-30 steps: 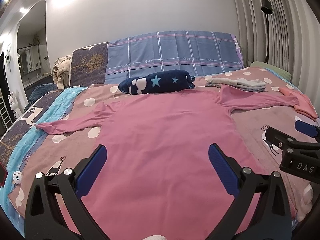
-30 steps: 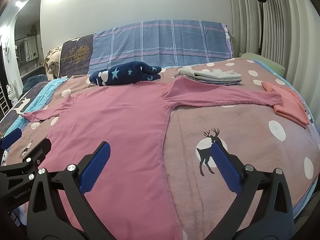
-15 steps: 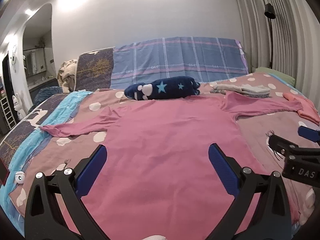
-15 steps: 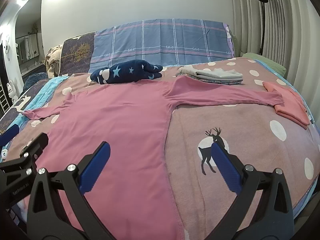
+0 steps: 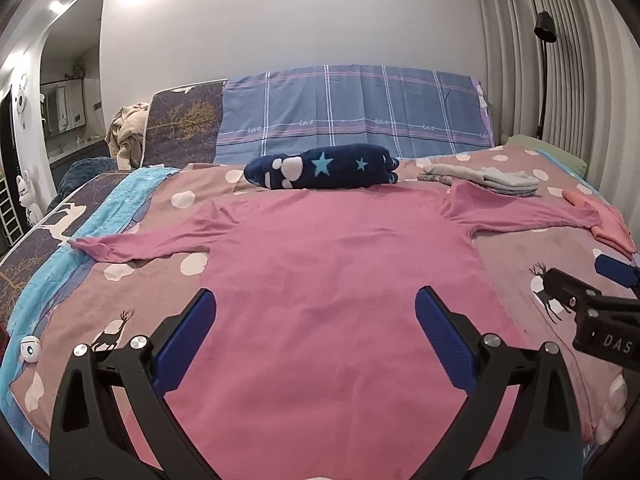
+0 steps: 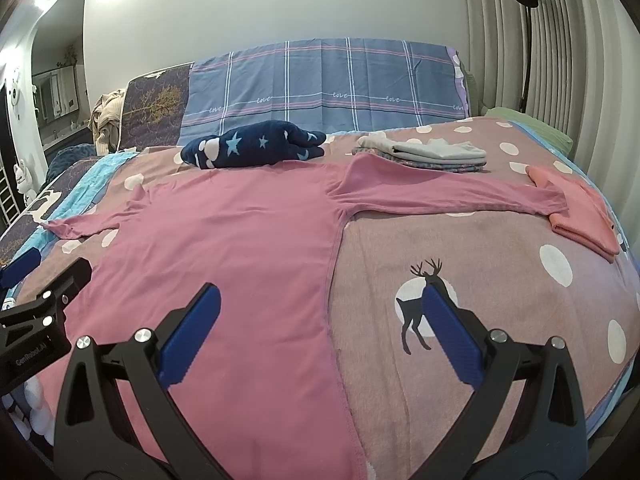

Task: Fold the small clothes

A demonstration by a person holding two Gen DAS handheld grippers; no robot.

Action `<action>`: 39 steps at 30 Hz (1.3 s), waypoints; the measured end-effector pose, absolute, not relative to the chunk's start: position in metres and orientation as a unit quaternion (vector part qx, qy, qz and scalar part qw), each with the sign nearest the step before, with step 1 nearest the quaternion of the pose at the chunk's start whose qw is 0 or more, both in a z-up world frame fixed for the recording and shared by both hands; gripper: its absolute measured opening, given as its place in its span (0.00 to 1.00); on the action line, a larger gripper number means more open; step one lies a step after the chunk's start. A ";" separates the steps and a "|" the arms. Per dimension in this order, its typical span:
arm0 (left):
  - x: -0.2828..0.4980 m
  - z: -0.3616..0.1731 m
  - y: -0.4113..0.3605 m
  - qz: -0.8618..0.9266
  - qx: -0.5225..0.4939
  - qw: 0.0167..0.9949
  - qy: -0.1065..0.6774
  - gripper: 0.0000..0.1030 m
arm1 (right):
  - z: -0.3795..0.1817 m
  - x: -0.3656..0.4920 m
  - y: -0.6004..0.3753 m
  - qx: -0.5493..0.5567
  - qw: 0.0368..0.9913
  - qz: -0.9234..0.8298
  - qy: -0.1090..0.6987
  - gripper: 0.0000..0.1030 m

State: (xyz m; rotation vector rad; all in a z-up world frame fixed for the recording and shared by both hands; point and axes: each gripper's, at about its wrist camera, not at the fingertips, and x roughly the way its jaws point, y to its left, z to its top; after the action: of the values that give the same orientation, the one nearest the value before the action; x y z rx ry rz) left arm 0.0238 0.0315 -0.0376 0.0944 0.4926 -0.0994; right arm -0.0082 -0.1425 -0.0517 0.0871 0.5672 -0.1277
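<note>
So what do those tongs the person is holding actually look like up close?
Each pair of tongs, left tongs and right tongs, is a matte black plastic fork with triangular cut-outs. Its two fingers carry ribbed blue pads and shiny silver screw heads. Small white lettering marks the bodies: "DAS" on the right one, "GenRobot.AI" on the left one. No cables or sleeves show.

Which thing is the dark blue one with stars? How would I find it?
Look at the bed, up by the checked pillows. Just past the top edge of the spread-out pink shirt lies a rolled-up bundle. It is the only dark blue thing, with light stars and white blobs.
</note>
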 end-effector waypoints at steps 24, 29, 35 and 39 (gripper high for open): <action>0.103 -0.071 0.117 -0.035 -0.014 0.942 0.335 0.85 | -0.071 0.054 -0.131 -0.014 0.939 -0.039 0.340 0.98; 0.149 -0.086 0.203 0.006 -0.102 0.920 0.378 0.61 | -0.067 0.078 -0.123 -0.053 0.936 -0.031 0.346 0.98; 0.209 -0.102 0.341 0.149 -0.188 0.889 0.389 0.57 | -0.068 0.119 -0.116 -0.080 0.930 -0.015 0.358 0.98; 0.243 -0.106 0.424 0.234 -0.250 0.863 0.371 0.57 | -0.077 0.144 -0.116 -0.076 0.924 -0.012 0.375 0.98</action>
State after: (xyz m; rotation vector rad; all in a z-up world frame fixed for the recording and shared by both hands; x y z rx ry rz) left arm 0.2429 0.4236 -0.1063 -0.5237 0.7774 0.4900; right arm 0.1443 -0.1158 -0.0769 -0.1564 0.7696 -0.0247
